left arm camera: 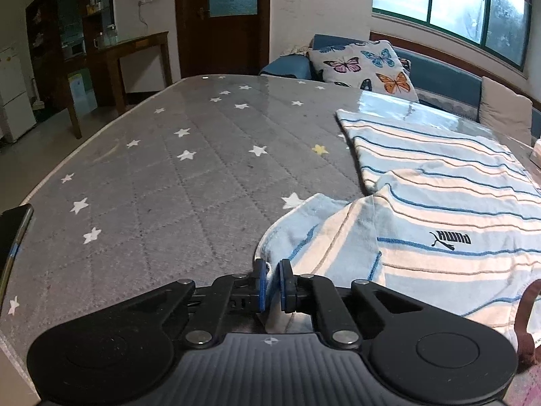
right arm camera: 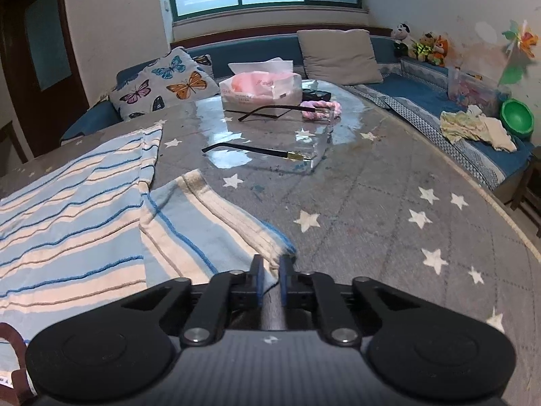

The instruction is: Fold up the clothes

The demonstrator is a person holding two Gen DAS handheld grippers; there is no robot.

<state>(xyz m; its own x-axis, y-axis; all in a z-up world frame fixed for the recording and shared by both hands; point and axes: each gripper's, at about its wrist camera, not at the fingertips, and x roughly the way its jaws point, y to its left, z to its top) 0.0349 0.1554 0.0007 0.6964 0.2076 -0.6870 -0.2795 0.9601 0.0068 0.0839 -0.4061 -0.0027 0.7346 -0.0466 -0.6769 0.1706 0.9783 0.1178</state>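
The striped T-shirt (left arm camera: 439,209) is spread near the table's (left arm camera: 152,186) front edge. Its sleeve ends are pinched by the left gripper (left arm camera: 272,282) and, apparently, the right gripper (right arm camera: 270,279). Soft, light, limp cloth; hems are best held.

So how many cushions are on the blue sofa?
2. The butterfly cushion leans at the sofa's left end, and the plain beige cushion leans further right under the window. More could be hidden outside the views.
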